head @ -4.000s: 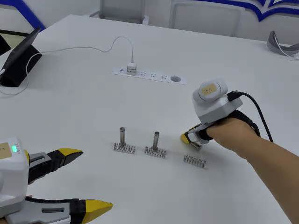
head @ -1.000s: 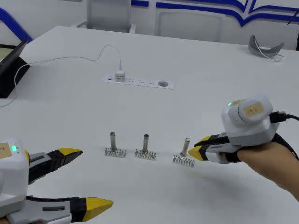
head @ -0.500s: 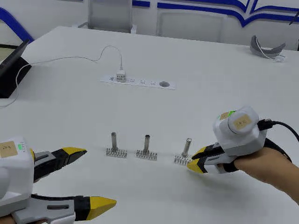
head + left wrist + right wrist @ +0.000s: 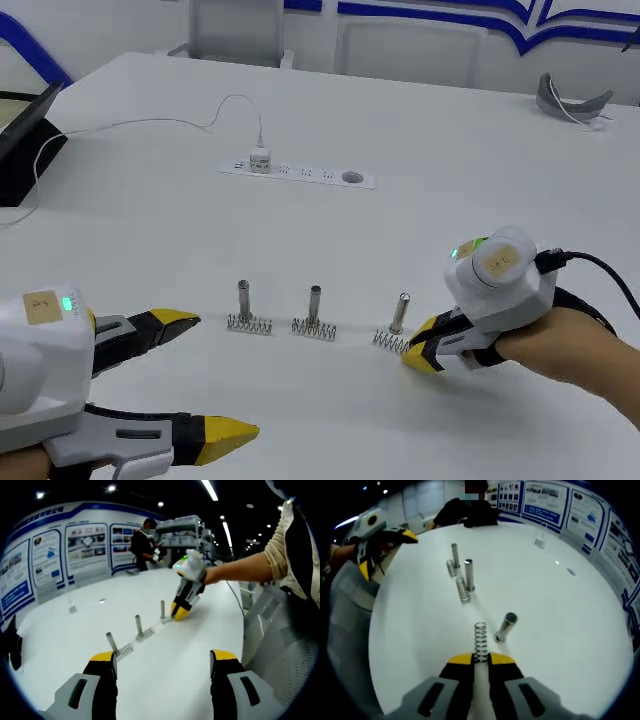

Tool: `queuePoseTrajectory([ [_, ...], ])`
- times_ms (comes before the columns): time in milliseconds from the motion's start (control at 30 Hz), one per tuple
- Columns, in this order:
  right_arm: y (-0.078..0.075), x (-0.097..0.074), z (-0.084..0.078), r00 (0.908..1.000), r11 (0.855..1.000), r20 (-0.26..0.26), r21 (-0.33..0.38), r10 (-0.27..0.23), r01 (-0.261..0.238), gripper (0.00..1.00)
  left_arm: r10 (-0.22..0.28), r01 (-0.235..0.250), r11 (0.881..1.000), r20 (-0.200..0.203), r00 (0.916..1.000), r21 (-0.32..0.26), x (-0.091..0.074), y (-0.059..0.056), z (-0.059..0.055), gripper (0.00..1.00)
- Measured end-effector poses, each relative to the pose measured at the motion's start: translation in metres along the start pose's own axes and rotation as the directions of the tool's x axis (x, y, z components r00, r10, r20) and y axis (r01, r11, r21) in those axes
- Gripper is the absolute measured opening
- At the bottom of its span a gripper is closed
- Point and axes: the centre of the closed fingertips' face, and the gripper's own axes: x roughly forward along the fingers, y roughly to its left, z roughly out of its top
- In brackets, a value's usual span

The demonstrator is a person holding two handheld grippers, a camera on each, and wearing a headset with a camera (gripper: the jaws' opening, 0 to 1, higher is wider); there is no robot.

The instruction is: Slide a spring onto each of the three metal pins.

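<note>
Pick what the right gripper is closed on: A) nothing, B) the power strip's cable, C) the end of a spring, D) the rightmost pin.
C: the right gripper pinches the near end of the spring lying beside the rightmost pin.

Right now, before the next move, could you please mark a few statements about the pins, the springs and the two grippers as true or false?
1. The middle pin already carries a spring. False: the middle spring lies on the table at its foot.
2. The left gripper has its fingers wide apart and holds nothing. True.
3. The right gripper has the near end of the right spring between its fingers. True.
4. The right pin lies on its side. False: it stands upright.
5. A power strip lies on the table beyond the pins. True.
</note>
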Motion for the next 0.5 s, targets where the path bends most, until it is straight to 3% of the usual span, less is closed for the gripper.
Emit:
queuePoseTrajectory([
  [233, 0.0, 0.0, 0.0, 0.9999, 1.0, -0.006, 0.01, 0.011, -0.01, 0.12, -0.022, 0.022, 1.0, -0.007, 0.9997, 0.01, 0.007, -0.001, 0.001, 0.76],
  [500, 0.009, -0.01, 0.004, 0.9998, 0.999, -0.013, -0.039, 0.011, -0.012, 0.12, -0.058, 0.058, 0.998, -0.016, 0.9982, 0.025, 0.017, -0.005, 0.005, 0.75],
])
